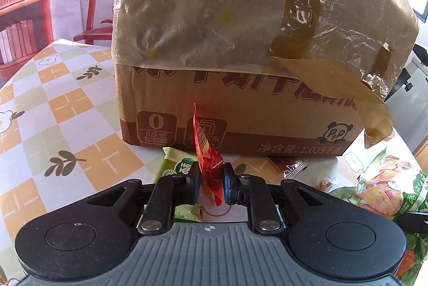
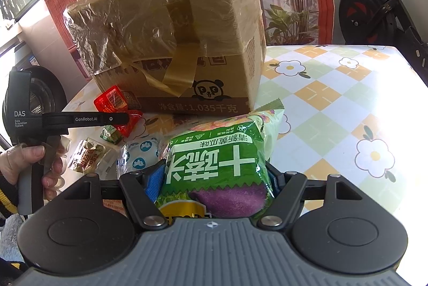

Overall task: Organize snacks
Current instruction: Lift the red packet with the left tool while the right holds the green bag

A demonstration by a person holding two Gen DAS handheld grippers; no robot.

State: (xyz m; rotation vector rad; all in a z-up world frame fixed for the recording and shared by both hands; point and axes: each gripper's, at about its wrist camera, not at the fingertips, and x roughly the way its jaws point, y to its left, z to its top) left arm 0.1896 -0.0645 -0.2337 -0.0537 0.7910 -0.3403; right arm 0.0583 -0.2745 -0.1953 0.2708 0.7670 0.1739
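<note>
Snacks lie scattered on a counter [image 2: 334, 77] covered with a flower-and-check cloth, in front of a large cardboard box [image 1: 240, 99] half wrapped in plastic film and loose tape; the left tool [image 1: 211, 176] is pinched narrow on a small red sachet [image 1: 208, 160], which stands up crumpled between the pads just before the box's front face; below it lies a green-and-white packet [image 1: 176, 165]; the right tool [image 2: 214, 179] stands wide around a big green crisp bag [image 2: 214, 160], its pads against the bag's sides, apparently holding it; seen from the right wrist, a person's hand [image 2: 29, 165] grips the left tool's handle, with small wrapped sweets [image 2: 91, 157] lying loose nearby.

Likely risks: the sachet is gripped only by a thin, slippery fold and could slide out if the tool swings quickly; the puffy bag could squirm free or burst under a tighter squeeze; hanging tape could catch a passing snack.
</note>
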